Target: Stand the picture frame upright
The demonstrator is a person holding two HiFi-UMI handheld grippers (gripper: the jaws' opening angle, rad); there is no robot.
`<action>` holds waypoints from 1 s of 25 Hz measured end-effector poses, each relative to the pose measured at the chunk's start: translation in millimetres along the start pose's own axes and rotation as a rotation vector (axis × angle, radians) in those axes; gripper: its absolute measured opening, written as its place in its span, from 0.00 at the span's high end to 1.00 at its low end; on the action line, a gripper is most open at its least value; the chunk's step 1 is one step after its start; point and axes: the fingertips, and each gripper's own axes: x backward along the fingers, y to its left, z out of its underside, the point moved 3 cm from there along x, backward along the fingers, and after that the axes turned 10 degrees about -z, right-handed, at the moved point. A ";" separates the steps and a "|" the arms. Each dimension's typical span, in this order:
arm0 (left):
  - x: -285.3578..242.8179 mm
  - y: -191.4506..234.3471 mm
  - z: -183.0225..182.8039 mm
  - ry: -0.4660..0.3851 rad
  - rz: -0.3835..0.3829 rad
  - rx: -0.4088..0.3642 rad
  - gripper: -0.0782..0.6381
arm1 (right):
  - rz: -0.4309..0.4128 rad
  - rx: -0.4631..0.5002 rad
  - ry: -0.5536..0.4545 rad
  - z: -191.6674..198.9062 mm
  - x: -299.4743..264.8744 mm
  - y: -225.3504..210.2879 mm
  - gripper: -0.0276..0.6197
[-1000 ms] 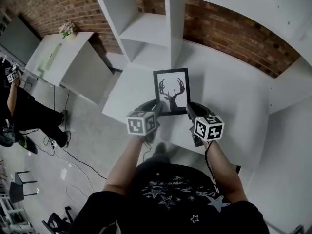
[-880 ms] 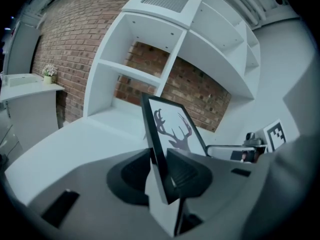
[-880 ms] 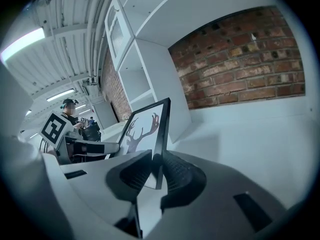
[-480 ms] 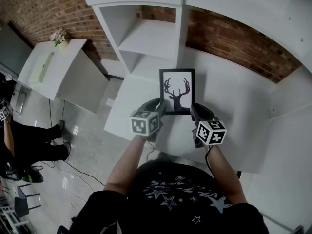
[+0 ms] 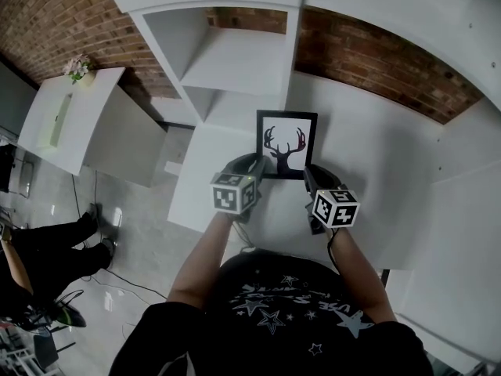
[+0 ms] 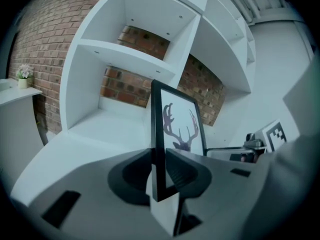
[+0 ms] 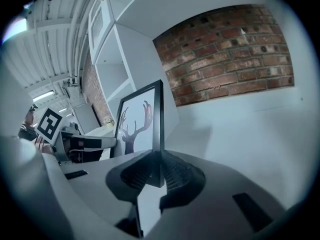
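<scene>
In the head view's centre, the picture frame (image 5: 286, 144) sits above the table (image 5: 376, 178), with the left gripper (image 5: 252, 164) at its lower-left edge and the right gripper (image 5: 307, 172) at its lower-right. The shelves (image 5: 235, 61) lie behind it at upper centre. A flower pot (image 5: 77, 67) is on a side table (image 5: 70, 120) at upper left.

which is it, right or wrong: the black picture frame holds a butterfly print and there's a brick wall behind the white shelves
Wrong: the print in the black picture frame shows an antlered deer head, not a butterfly; the head view shows it. The brick wall is behind the white shelves.
</scene>
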 end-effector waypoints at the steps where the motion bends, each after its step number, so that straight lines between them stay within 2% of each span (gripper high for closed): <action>1: -2.7 2.1 0.7 0.001 0.003 -0.004 0.75 | 0.006 -0.003 0.004 1.0 -3.0 -0.9 0.86; 9: -30.8 23.4 0.2 -0.001 0.015 -0.090 0.75 | 0.052 -0.017 0.041 5.0 -32.8 -10.2 0.87; 14: -45.3 28.1 -7.2 -0.053 0.012 -0.131 0.75 | 0.085 -0.025 0.038 0.4 -47.3 -18.9 0.87; 25: -66.9 38.7 -8.5 -0.082 0.034 -0.163 0.75 | 0.120 -0.030 0.055 0.6 -66.0 -28.2 0.87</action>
